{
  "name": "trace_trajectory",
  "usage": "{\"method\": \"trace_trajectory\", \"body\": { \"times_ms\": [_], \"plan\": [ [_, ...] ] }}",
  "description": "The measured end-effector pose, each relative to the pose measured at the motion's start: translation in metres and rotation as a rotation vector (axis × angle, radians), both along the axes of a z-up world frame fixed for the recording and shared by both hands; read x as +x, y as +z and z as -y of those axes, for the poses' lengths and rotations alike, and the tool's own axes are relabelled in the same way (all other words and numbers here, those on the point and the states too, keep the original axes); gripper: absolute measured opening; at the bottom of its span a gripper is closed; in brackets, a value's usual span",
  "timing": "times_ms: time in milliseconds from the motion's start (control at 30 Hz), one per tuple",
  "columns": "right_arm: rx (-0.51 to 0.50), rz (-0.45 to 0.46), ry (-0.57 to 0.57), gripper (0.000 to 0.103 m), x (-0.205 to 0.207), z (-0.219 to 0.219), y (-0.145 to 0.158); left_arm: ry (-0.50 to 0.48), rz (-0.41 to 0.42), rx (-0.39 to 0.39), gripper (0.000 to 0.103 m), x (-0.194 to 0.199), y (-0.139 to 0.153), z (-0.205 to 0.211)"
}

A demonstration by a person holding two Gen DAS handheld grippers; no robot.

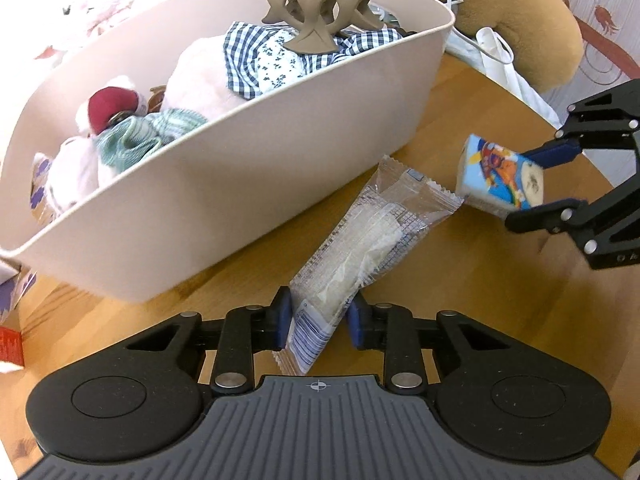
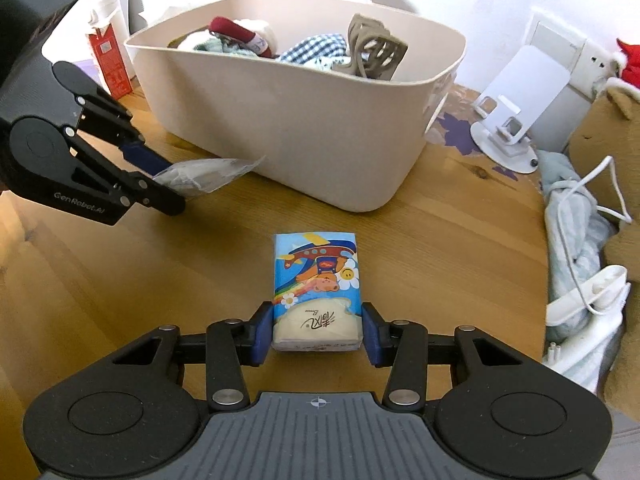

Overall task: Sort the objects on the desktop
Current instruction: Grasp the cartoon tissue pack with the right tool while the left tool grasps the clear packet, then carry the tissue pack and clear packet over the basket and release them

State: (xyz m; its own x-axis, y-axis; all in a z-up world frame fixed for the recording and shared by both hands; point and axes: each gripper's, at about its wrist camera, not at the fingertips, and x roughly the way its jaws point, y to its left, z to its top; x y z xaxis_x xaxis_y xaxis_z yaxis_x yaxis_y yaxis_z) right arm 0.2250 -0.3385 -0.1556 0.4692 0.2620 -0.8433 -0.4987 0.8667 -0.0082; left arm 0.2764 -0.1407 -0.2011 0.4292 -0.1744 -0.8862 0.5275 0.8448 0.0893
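Note:
My left gripper (image 1: 319,322) is shut on a clear plastic packet (image 1: 360,248) with something white inside, held beside the beige bin (image 1: 280,160). My right gripper (image 2: 318,330) is shut on a blue cartoon tissue pack (image 2: 316,280), in front of the bin (image 2: 320,140) over the wooden table (image 2: 440,240). In the left wrist view the right gripper (image 1: 536,184) holds the tissue pack (image 1: 500,180) at the right. In the right wrist view the left gripper (image 2: 164,184) holds the packet (image 2: 208,174) at the left.
The bin holds plush toys, checked cloth and a brown hair claw (image 1: 320,12). A red carton (image 2: 108,60) stands behind it on the left. A white phone stand (image 2: 516,108), cables, light cloth (image 2: 576,216) and a brown plush (image 1: 520,20) crowd the right side.

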Motion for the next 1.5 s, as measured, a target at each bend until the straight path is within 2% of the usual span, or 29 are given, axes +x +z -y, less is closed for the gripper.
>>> {"method": "trace_trajectory", "body": {
  "times_ms": [267, 367, 600, 867, 1233, 1500],
  "plan": [
    [0.003, 0.050, -0.025, 0.042, -0.021, 0.000, 0.029, 0.001, 0.029, -0.011, 0.027, -0.025, 0.018, -0.017],
    [0.008, 0.067, -0.036, 0.042, -0.018, 0.003, 0.035, -0.003, 0.044, -0.013, 0.027, -0.030, 0.026, -0.022],
    [0.020, 0.108, -0.052, 0.042, -0.027, 0.003, 0.052, -0.023, 0.105, -0.032, 0.027, -0.043, 0.045, -0.020],
    [0.040, 0.165, -0.064, 0.042, -0.036, 0.003, 0.080, -0.009, 0.173, -0.060, 0.027, -0.054, 0.077, -0.038],
    [0.019, 0.300, -0.020, 0.042, -0.025, -0.010, 0.125, 0.032, 0.284, -0.087, 0.027, -0.040, 0.121, -0.057],
    [0.011, 0.349, -0.014, 0.042, 0.002, -0.018, 0.136, 0.045, 0.328, -0.090, 0.027, -0.019, 0.140, -0.068]
  ]
}}
